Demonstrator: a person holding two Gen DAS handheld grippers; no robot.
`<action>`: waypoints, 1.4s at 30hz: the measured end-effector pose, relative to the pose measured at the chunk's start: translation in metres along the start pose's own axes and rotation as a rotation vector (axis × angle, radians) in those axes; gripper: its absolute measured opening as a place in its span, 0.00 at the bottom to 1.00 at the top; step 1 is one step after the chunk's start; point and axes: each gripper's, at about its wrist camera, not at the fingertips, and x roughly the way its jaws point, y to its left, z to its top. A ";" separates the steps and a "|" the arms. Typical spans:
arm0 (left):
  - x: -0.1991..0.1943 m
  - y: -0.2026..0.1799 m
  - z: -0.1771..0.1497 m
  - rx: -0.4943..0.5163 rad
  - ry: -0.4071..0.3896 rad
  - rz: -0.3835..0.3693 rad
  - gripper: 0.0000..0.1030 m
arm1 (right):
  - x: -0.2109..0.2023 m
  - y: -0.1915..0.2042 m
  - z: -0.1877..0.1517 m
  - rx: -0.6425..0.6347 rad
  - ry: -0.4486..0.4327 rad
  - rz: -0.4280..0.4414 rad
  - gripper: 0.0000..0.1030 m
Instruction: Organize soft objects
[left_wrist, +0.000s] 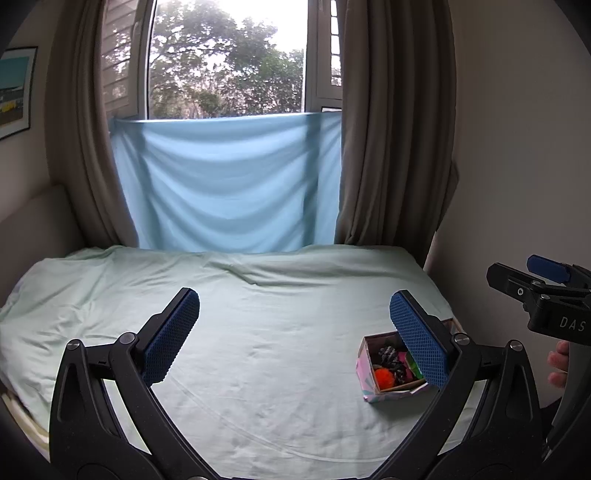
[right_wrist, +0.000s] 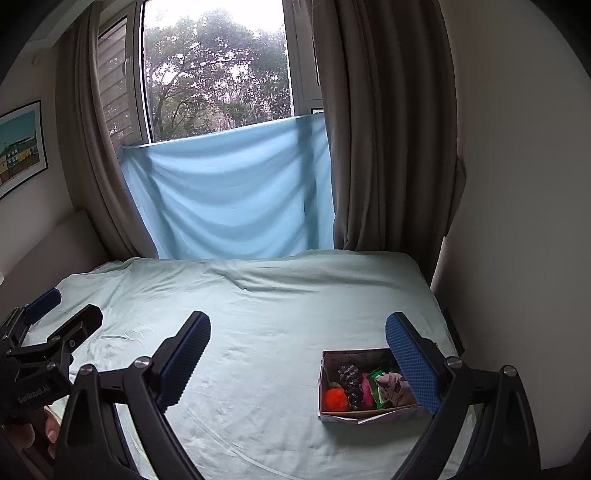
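A small cardboard box (left_wrist: 364, 363) sits on the pale green bed sheet (left_wrist: 258, 350) at the right; it also shows in the right wrist view (right_wrist: 322, 384). Inside it lie an orange pom-pom (right_wrist: 335, 399), a dark patterned soft toy (right_wrist: 351, 382), a pink item, a green item (right_wrist: 378, 386) and a crumpled beige cloth (right_wrist: 395, 387). My left gripper (left_wrist: 294, 306) is open and empty above the sheet, left of the box. My right gripper (right_wrist: 297, 328) is open and empty, held above the bed with the box under its right finger.
A light blue cloth (left_wrist: 229, 184) hangs over the window sill behind the bed, between brown curtains (left_wrist: 388, 147). A white wall (right_wrist: 517, 221) runs along the bed's right side. A padded headboard (left_wrist: 33, 221) stands at the left. The other gripper shows at each view's edge.
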 end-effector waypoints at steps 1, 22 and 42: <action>0.000 0.000 0.000 0.000 0.000 0.000 1.00 | 0.000 0.000 0.000 -0.001 0.000 -0.001 0.92; 0.001 -0.007 0.000 0.010 -0.012 -0.006 1.00 | 0.003 -0.009 0.006 0.004 -0.003 -0.010 0.92; 0.004 -0.014 -0.002 0.049 -0.056 0.002 1.00 | 0.012 -0.016 0.010 0.006 0.002 -0.011 0.92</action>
